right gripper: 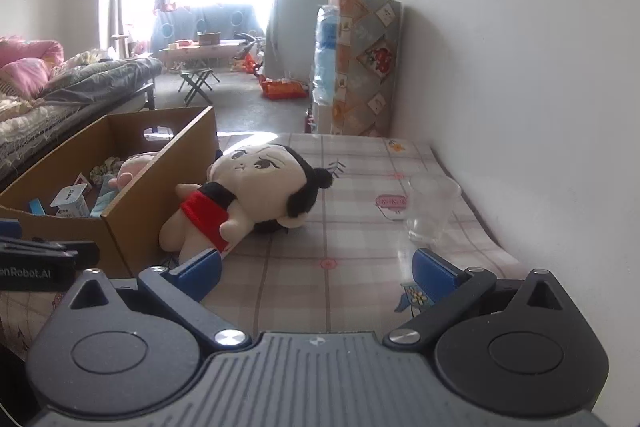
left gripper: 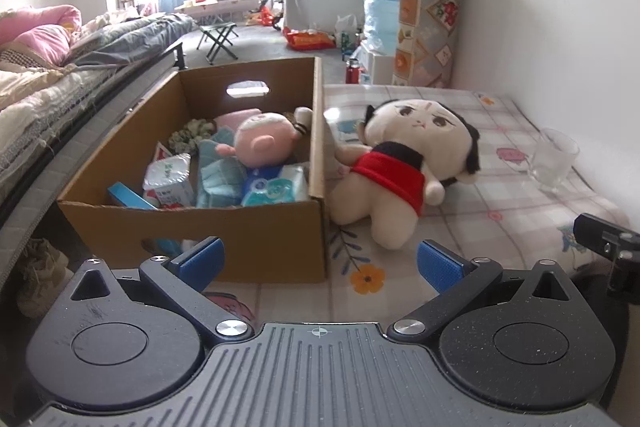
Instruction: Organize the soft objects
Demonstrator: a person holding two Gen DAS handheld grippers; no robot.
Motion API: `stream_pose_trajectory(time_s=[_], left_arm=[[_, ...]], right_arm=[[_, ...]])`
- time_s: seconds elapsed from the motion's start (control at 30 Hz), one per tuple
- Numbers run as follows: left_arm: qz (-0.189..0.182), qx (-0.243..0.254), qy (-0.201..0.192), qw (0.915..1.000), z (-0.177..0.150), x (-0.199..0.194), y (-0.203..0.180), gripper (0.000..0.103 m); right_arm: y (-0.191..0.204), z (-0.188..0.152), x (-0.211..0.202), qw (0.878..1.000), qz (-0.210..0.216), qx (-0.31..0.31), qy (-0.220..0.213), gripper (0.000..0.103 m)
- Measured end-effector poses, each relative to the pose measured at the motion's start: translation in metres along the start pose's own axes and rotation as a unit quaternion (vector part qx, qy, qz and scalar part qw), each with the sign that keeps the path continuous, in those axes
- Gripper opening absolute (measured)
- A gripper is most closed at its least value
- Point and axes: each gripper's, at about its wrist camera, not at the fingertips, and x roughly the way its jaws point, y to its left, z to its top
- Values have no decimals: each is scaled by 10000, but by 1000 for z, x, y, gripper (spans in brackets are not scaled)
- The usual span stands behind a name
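Note:
A cream plush doll (left gripper: pixel 400 167) (right gripper: pixel 244 195) with black hair and a red top lies on its back on the checked cloth, leaning against the right wall of a cardboard box (left gripper: pixel 256 239) (right gripper: pixel 132 211). Inside the box lie a pink plush doll (left gripper: pixel 264 141) (right gripper: pixel 132 167), tissue packs (left gripper: pixel 276 187) and a teal cloth (left gripper: pixel 218 173). My left gripper (left gripper: pixel 320 261) is open, low before the box's front right corner, with nothing between its fingers. My right gripper (right gripper: pixel 318 265) is open too, just short of the doll's legs, holding nothing.
A clear plastic cup (left gripper: pixel 554 161) (right gripper: pixel 430 209) stands on the checked cloth (right gripper: pixel 360 247) near the white wall at right. A bed with quilts (left gripper: pixel 60 75) runs along the left. A folding stool (left gripper: pixel 218 39) and bags stand on the floor farther back.

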Motion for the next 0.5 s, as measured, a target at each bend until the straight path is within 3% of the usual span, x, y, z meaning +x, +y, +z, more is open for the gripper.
stream_pose_trajectory(time_s=[0.3,0.5], left_arm=[[-156,198,38,9997,-3,-5,-28,103],[-130,58,197,9997,1,-5,-34,103]], right_arm=[[-10,-5,-15,9994,-351,15,11,103],[-22,0,-15,9991,-284,260,152,103]])
